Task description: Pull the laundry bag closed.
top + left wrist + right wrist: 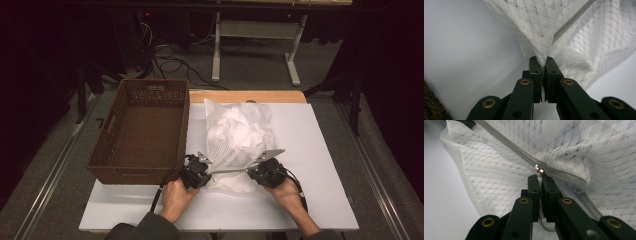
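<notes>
I had the mesh laundry bag (235, 142) lying on the white table (320, 200), just right of the wicker basket (142, 130). My left gripper (543, 61) was clamped on a corner of the mesh at the zipper's end; my right gripper (540, 178) was pinched shut on the zipper pull (539, 168). To run the zipper cleanly, I judged the left should anchor firmly while the right drew along the tape, keeping it taut. The right gripper view showed the slider; the high view showed the basket.
</notes>
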